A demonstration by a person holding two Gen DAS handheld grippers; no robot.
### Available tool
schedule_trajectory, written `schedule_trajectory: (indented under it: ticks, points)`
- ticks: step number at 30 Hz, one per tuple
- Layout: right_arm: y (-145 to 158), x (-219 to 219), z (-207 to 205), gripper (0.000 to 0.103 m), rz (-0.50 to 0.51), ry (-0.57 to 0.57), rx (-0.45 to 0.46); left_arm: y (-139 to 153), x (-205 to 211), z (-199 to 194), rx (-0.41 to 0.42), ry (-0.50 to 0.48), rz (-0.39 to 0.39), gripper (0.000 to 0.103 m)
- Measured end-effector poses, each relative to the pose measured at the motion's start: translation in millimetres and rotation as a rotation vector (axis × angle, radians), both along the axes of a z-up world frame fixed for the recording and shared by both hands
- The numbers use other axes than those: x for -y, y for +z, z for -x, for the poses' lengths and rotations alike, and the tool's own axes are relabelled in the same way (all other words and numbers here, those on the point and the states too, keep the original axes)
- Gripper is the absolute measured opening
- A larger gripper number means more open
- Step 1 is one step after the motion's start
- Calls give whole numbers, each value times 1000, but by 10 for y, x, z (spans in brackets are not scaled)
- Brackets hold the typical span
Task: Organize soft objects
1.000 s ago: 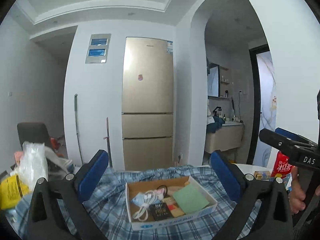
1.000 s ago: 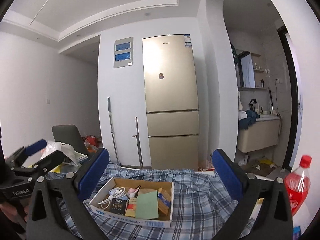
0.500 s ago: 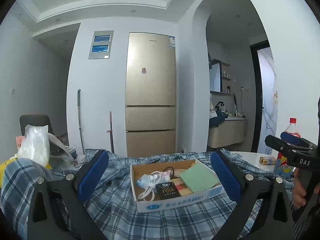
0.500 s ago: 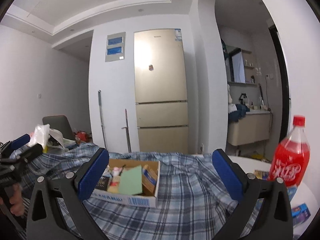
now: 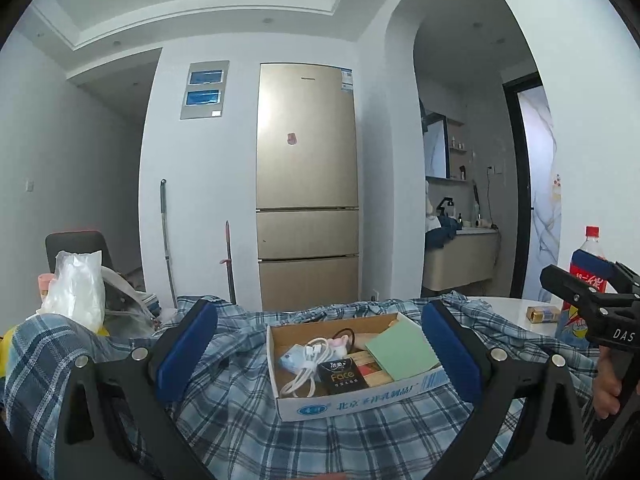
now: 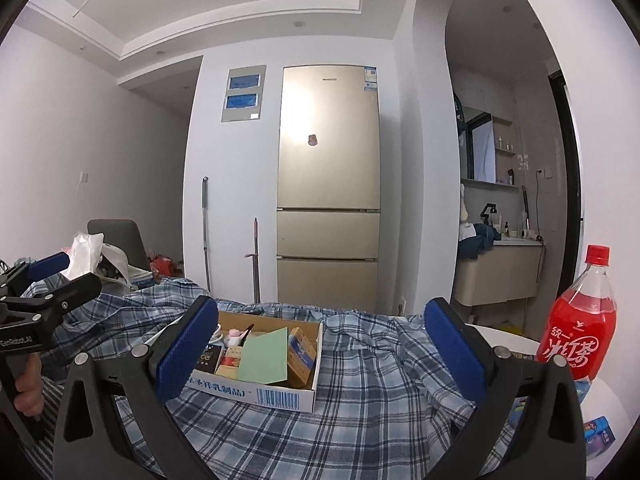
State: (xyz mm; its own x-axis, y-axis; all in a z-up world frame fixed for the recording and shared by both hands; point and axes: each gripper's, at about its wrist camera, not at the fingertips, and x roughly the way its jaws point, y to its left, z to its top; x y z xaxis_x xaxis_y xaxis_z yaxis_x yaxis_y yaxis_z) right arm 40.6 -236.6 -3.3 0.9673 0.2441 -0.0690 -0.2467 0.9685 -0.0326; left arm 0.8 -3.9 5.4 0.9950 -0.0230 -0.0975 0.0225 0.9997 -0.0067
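Observation:
A blue plaid shirt [image 5: 240, 412] lies spread and rumpled over the table, also in the right wrist view [image 6: 372, 400]. A white cardboard box [image 5: 360, 400] of small items sits on the cloth, also in the right wrist view [image 6: 280, 394]. My left gripper [image 5: 318, 344] is open and empty, above the cloth in front of the box. My right gripper [image 6: 322, 342] is open and empty, above the cloth with the box near its left finger. Each gripper shows at the edge of the other's view, the right one [image 5: 588, 292] and the left one [image 6: 48, 276].
A red drink bottle [image 6: 578, 320] stands on the white table [image 6: 516, 340] at the right. A white plastic bag [image 5: 76, 292] and clutter sit at the left. A chair [image 6: 116, 236], a gold fridge [image 5: 306, 188] and a washroom lie beyond.
Both cameras tilted and shifted over the last second; the box and shirt now sit higher in view than a second ago. Both grippers stay open and empty.

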Motion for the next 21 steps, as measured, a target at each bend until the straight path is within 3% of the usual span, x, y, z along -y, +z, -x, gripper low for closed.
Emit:
schedule_trajectory:
  ticks: [21]
  points:
    - [2,-20,-24,103,10,-5,-13,1,32,12,1,-2,-18,103]
